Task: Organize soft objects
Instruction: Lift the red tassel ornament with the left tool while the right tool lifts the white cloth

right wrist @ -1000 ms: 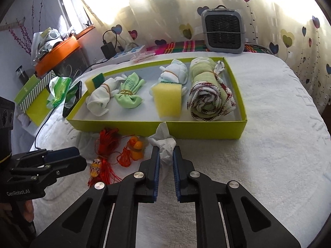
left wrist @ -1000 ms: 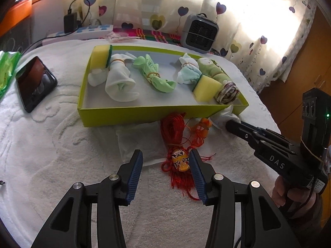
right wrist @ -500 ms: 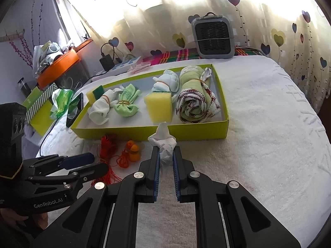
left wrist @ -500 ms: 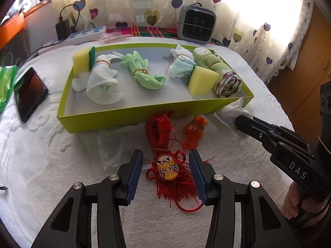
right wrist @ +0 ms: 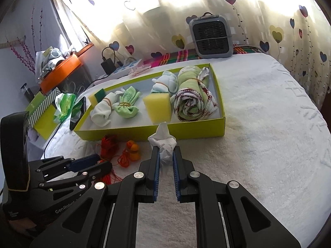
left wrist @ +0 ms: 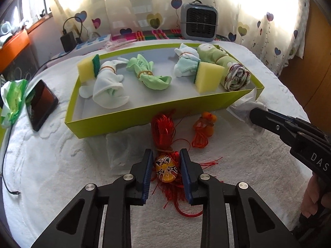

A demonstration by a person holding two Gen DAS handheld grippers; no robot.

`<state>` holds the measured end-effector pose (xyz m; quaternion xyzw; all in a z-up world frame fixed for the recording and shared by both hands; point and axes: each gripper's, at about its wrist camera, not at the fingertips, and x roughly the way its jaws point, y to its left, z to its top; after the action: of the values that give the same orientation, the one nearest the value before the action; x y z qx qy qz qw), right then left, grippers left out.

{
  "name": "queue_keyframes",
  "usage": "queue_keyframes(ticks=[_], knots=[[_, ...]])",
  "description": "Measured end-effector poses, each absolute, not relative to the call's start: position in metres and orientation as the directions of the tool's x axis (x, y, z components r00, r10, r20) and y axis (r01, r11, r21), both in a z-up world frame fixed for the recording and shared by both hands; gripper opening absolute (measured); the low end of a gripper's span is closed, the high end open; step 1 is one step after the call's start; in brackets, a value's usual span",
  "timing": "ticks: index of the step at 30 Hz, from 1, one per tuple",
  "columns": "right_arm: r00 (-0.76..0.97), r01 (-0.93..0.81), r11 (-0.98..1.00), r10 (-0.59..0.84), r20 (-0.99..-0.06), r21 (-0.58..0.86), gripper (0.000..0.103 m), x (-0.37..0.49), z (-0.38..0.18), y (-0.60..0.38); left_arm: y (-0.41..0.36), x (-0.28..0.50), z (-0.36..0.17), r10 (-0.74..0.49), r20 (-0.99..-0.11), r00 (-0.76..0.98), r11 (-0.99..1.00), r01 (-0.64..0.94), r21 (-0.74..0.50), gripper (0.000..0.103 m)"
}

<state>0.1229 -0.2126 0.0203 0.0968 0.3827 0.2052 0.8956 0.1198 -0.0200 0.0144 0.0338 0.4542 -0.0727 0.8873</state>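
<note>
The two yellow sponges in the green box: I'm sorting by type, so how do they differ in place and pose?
The left sponge stands at the box's far left corner, its green scrub side against the white sock bundle. The right sponge stands further right, beside the rolled patterned cloth, and looks bigger here, being nearer. Both are yellow with a green scrub layer, inside the green box.

Home bedroom, heart-print curtains (right wrist: pixel 275 35), towel-covered bed (right wrist: pixel 269 124), small heater (right wrist: pixel 211 38)

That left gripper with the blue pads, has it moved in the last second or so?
Yes. The left gripper has drawn back from the green tray along the red tassel, and its jaws are closing around the painted mask charm.
</note>
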Motion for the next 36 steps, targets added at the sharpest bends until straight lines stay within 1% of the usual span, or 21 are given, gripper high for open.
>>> queue_keyframes(ticks=[5, 8, 19, 36], knots=[[0.623, -0.291, 0.896, 0.443, -0.645, 0.335, 0.013, 0.123, 0.02, -0.214, -0.016, 0.116, 0.018, -0.105, -0.799, 0.592, 0.988, 0.152, -0.017, 0.023], [0.624, -0.289, 0.896, 0.443, -0.644, 0.336, 0.013, 0.122, 0.02, -0.214, -0.009, 0.115, 0.02, -0.128, -0.795, 0.593, 0.988, 0.143, -0.052, 0.023], [0.627, -0.29, 0.898, 0.439, -0.643, 0.331, 0.013, 0.12, 0.021, -0.215, -0.001, 0.105, 0.031, -0.157, -0.769, 0.62, 0.986, 0.147, -0.083, 0.023], [0.634, -0.295, 0.901, 0.434, -0.641, 0.318, 0.013, 0.108, 0.028, -0.209, 0.007, 0.094, 0.044, -0.158, -0.745, 0.648, 0.986, 0.145, -0.082, 0.023]])
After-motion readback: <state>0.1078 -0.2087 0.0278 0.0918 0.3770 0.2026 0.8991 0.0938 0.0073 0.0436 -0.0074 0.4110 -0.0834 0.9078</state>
